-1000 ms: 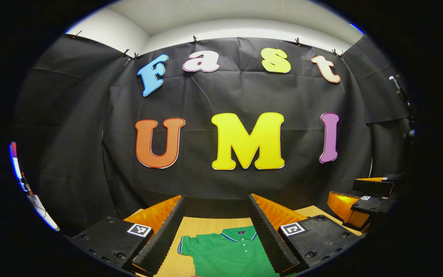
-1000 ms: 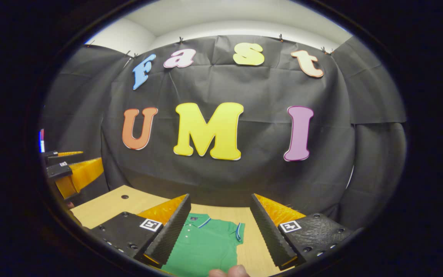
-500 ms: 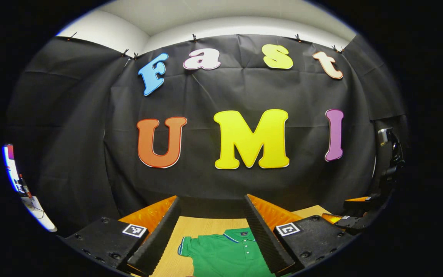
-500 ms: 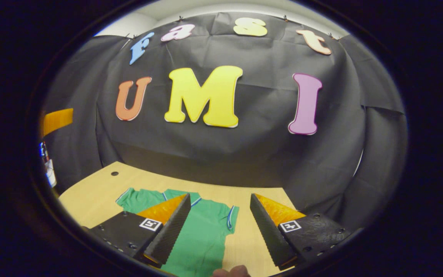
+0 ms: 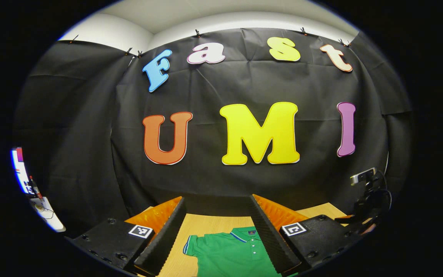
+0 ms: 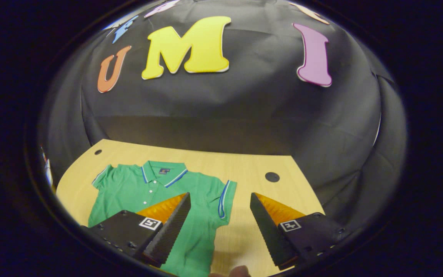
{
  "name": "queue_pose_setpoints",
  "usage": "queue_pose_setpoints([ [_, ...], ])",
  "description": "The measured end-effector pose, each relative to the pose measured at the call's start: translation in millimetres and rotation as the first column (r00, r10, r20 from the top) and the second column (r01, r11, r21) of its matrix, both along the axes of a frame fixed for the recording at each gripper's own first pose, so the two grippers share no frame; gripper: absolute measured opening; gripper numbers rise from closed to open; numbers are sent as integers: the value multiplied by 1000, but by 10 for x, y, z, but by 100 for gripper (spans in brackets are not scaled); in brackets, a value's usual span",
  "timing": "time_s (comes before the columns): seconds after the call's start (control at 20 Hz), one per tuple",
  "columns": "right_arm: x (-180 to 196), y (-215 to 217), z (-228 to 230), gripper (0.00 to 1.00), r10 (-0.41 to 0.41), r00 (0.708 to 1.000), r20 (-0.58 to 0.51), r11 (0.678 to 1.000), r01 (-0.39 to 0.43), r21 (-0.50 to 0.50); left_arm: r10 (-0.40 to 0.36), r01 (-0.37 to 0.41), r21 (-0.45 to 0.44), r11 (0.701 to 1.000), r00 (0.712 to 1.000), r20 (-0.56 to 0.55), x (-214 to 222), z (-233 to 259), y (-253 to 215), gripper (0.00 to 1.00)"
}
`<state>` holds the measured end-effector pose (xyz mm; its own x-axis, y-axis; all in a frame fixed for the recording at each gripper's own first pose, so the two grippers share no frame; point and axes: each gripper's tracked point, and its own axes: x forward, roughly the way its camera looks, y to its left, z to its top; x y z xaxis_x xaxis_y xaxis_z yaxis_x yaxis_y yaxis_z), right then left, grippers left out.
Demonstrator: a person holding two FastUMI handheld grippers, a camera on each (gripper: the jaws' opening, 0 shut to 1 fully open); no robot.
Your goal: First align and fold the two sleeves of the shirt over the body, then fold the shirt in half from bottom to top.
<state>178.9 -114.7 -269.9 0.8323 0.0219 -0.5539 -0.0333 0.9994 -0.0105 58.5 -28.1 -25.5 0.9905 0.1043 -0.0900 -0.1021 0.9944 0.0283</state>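
We find the green polo shirt [image 6: 156, 192] lying flat and face up on the wooden table [image 6: 252, 169], collar toward the booth wall and both short sleeves spread out to the sides, unfolded.

In the right gripper view, our right gripper [image 6: 218, 227] hovers above the table with its jaws spread wide and nothing between them. The shirt's striped sleeve cuff [image 6: 223, 200] sits in the gap between the fingers, closer to the finger on the view's left; that finger overlaps the shirt body, while the other finger stands over bare table. A dark round hole [image 6: 272, 177] in the tabletop lies just ahead of that finger. A fingertip [image 6: 238, 271] of the holding hand shows at the bottom edge.

In the left gripper view, our left gripper [image 5: 217, 231] is likewise spread apart and empty, raised above the table. The shirt collar [image 5: 244, 234] and one sleeve lie between and below its fingers. A camera on a stand [image 5: 367, 184] is off beyond the right-hand finger.
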Motion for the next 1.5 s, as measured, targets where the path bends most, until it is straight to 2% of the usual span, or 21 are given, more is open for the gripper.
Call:
queue_pose_setpoints([
  [0.4, 413, -184, -970, 98, 31, 990, -137, 996, -43, -79, 32, -33, -12, 999, 997, -72, 144, -300, -6, 100],
  [0.55, 498, -208, -1110, 85, 32, 986, -162, 995, -46, -84, 32, -32, -4, 999, 995, -91, 184, -380, -40, 97],
  [0.6, 501, -200, -1145, 87, 41, 984, -172, 995, -56, -84, 31, -31, 1, 1000, 995, -99, 195, -416, -57, 100],
  [0.7, 526, -139, -1192, 80, 63, 982, -177, 993, -79, -86, 27, -27, 7, 1000, 993, -114, 204, -461, -82, 100],
  [0.8, 541, -131, -1270, 82, 84, 978, -189, 987, -108, -121, 20, -19, 6, 1000, 993, -117, 239, -462, -123, 100],
  [0.9, 559, -132, -1312, 77, 88, 976, -198, 986, -114, -123, 22, -20, 17, 1000, 993, -118, 254, -472, -123, 100],
  [0.95, 576, -95, -1297, 67, 87, 977, -195, 990, -108, -96, 24, -22, 20, 1000, 993, -119, 261, -477, -113, 100],
  [1.0, 558, -74, -1337, 63, 89, 974, -208, 991, -108, -81, 24, -22, 20, 1000, 992, -121, 269, -488, -110, 100],
  [1.05, 565, -57, -1331, 52, 95, 973, -208, 991, -113, -73, 25, -23, 18, 1000, 992, -123, 267, -487, -123, 100],
  [1.1, 551, -57, -1332, 46, 98, 972, -214, 991, -115, -68, 24, -22, 15, 1000, 992, -126, 271, -499, -122, 100],
  [1.15, 552, -34, -1323, 33, 99, 971, -218, 992, -113, -55, 23, -22, 15, 1000, 991, -129, 268, -513, -126, 100],
  [1.2, 551, -34, -1337, 30, 91, 971, -221, 994, -101, -38, 23, -22, 15, 1000, 991, -130, 274, -507, -122, 100],
  [1.25, 551, -31, -1336, 23, 85, 971, -224, 996, -92, -18, 23, -21, 17, 1000, 991, -130, 279, -509, -121, 100],
  [1.35, 547, -114, -1333, 23, 57, 974, -221, 998, -61, -8, 22, -20, 20, 1000, 991, -128, 280, -505, -109, 100],
  [1.45, 544, -127, -1355, 5, 57, 971, -232, 998, -51, 29, 21, -19, 19, 1000, 991, -129, 281, -513, -109, 100],
  [1.5, 533, -142, -1325, 5, 61, 972, -227, 998, -53, 41, 20, -18, 16, 1000, 991, -130, 290, -518, -107, 100],
])
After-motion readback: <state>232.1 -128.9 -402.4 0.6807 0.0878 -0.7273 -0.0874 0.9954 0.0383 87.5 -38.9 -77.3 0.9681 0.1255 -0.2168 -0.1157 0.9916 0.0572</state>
